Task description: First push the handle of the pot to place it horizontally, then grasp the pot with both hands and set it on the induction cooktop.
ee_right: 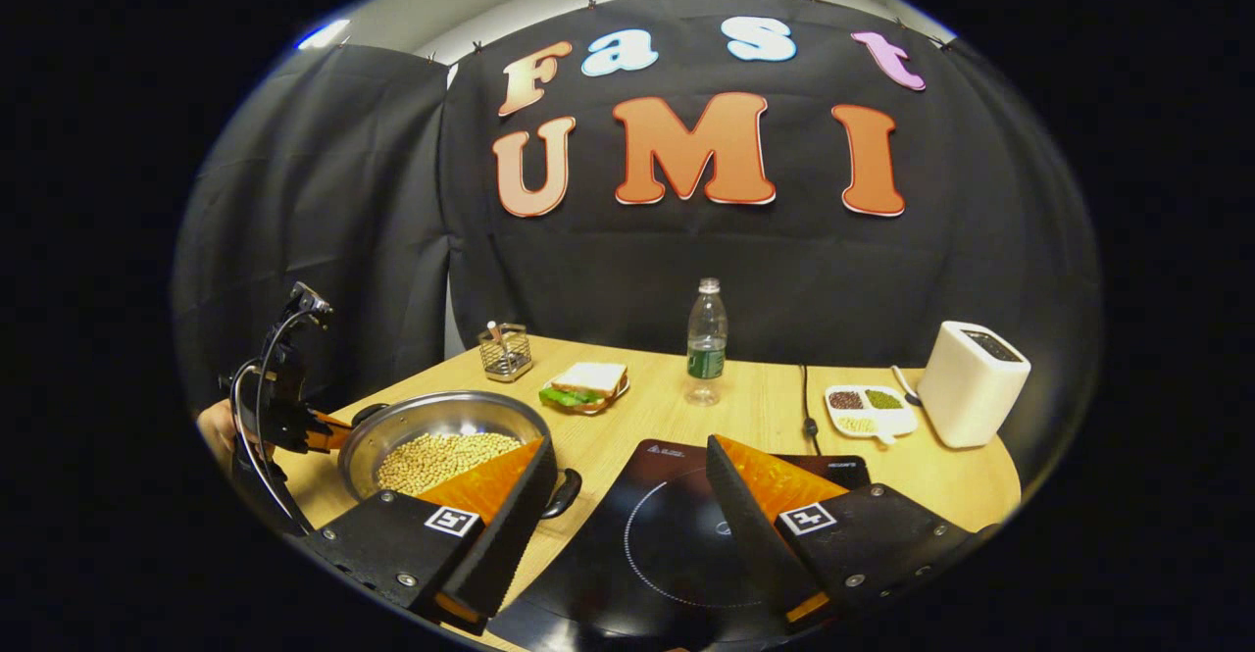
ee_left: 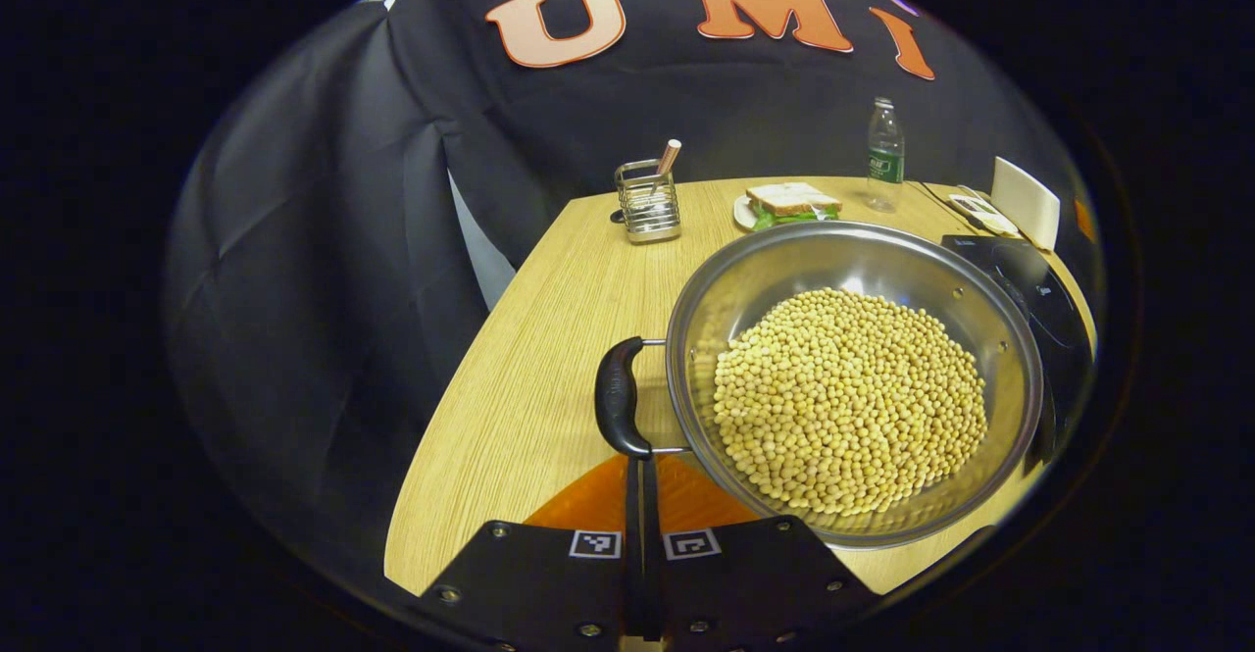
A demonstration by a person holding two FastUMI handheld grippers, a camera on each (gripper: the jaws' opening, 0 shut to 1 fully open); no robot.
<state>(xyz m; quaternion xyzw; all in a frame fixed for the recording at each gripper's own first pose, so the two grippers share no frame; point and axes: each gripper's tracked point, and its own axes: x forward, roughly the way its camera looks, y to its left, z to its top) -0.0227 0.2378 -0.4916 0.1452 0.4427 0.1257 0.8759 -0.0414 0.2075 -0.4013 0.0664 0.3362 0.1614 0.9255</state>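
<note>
A steel pot (ee_left: 853,377) full of pale beans sits on the wooden table (ee_left: 549,338), just left of the black induction cooktop (ee_left: 1039,299). Its black side handle (ee_left: 622,397) faces me. My left gripper (ee_left: 641,466) is shut, with its fingertips right at the handle's lower end and nothing between them. In the right gripper view the pot (ee_right: 441,436) lies at the left and the cooktop (ee_right: 677,534) below centre. My right gripper (ee_right: 626,446) is wide open over the cooktop's near-left part, its left finger beside the pot's other handle (ee_right: 566,493). The left gripper (ee_right: 284,407) and a hand show behind the pot.
Behind the pot stand a wire utensil holder (ee_right: 505,350), a sandwich on a plate (ee_right: 585,384) and a water bottle (ee_right: 706,343). A divided dish of grains (ee_right: 868,409), a white toaster (ee_right: 971,382) and a black cable (ee_right: 806,397) sit at the back right.
</note>
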